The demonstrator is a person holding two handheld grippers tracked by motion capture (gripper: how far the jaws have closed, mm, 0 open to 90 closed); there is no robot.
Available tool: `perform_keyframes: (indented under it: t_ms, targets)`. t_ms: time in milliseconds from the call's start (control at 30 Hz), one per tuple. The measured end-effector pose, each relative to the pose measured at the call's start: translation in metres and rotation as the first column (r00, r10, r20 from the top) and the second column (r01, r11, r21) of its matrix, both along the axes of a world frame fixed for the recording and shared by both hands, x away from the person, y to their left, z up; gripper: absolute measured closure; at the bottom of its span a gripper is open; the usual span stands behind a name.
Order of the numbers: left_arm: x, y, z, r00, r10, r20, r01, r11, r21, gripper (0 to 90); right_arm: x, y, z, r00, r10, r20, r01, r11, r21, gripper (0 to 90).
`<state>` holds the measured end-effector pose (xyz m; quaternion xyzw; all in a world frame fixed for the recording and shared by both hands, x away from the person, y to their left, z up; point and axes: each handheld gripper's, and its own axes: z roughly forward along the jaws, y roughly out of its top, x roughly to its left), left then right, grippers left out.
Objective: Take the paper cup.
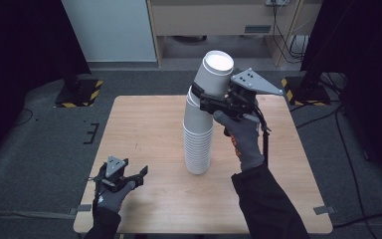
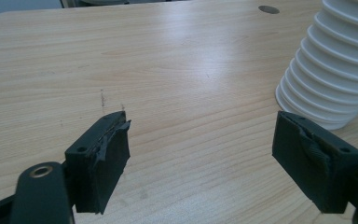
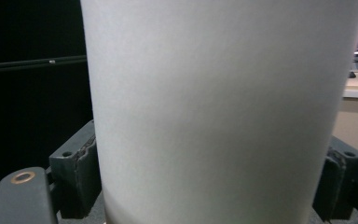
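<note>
Standing upright near the middle of a light wooden desk (image 1: 144, 129): a tall stack of white paper cups (image 1: 198, 144), nested upside down. Tilting off the top of the stack, a top cup (image 1: 214, 73), leaning toward the far right.

Gripping that top cup around its wall, the right gripper (image 1: 206, 97), fingers (image 3: 74, 179) pressing on opposite sides (white wall sitting squarely between them in the right gripper view). Holding the gripper from behind, a gloved right hand (image 1: 242, 137) in a dark sleeve.

Resting low at the near left corner of the desk, the left gripper (image 1: 140, 175), held by a gloved left hand (image 1: 110, 196). Spreading wide apart, its fingers (image 2: 105, 161), gripping nothing, with bare wood between them. Showing just beyond and beside the right-hand finger in the left gripper view: the ribbed rims of the stack's base, not touching it.
</note>
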<state>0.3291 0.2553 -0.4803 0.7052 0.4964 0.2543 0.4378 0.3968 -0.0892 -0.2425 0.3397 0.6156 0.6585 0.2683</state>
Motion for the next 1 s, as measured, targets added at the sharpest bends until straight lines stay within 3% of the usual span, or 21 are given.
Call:
perform_keyframes:
  t_ms: [600,1000]
  targets:
    - [0.000,-0.001,0.000,1.0000,0.000,0.005,0.000,1.0000,-0.002,17.7,-0.023,-0.035,-0.006,0.9996,-0.025,0.011,0.025,1.000,0.017,14.8]
    - [0.000,-0.002,0.000,0.9999,-0.003,0.011,0.003,1.0000,-0.009,18.0,-0.033,-0.065,-0.026,0.9979,-0.063,-0.014,0.063,0.997,0.040,14.8]
